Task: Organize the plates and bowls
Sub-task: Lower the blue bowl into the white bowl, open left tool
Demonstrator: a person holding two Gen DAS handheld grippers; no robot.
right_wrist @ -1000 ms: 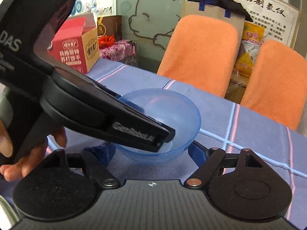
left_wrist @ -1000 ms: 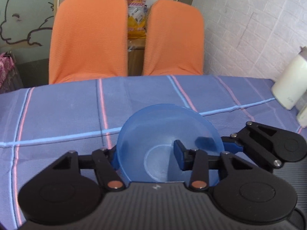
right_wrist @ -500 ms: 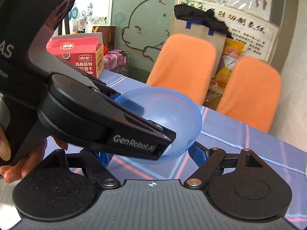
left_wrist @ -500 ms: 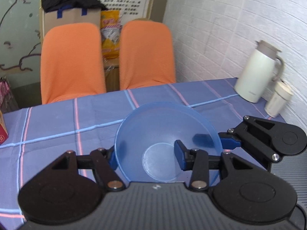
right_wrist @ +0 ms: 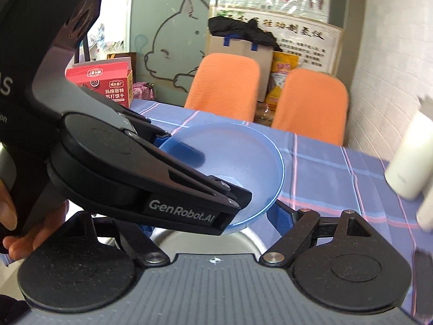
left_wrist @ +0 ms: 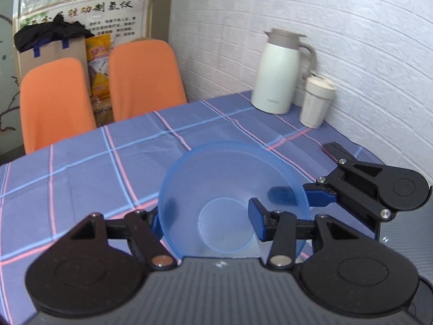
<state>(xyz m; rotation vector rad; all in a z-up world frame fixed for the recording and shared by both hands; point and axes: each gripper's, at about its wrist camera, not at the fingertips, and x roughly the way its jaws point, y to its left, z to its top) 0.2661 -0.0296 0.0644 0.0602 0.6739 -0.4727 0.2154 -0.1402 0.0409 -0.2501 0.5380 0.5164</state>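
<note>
Worktop (left_wrist: 81,168) covered by a blue-purple checked cloth with pink and light blue lines, butting a white brick wall (left_wrist: 338,40) on the right. Two orange chairs (left_wrist: 143,78) stand at its far edge, a cardboard box (left_wrist: 51,48) with a black cloth on top and a yellow bag (left_wrist: 98,65) behind them. Poster with text on the back wall. In the right wrist view a red carton (right_wrist: 107,85) sits at the worktop's far left, beside a cat drawing on the wall.

Cream jug (left_wrist: 278,73) with a handle stands upright near the wall corner, a small cream cup (left_wrist: 316,101) just beside it, both well apart from the bowl.

Blue see-through bowl (left_wrist: 230,189) is up off the worktop, tilted, opening facing the left camera. Left hand-held gripper (left_wrist: 208,222) is clamped on its near rim: one blue pad (left_wrist: 257,222) inside the bowl, the other pad outside the wall at the left. Right hand-held gripper (left_wrist: 319,197) comes in from the right, jaws spread apart, one blue finger touching or just beside the bowl's outer right rim; cannot tell if it presses. In the right wrist view the bowl (right_wrist: 238,159) sits between that gripper's fingers, with a curved metal rim (right_wrist: 243,239) under it. A person's fingers (right_wrist: 35,233) grip the left device's handle at the left edge.
</note>
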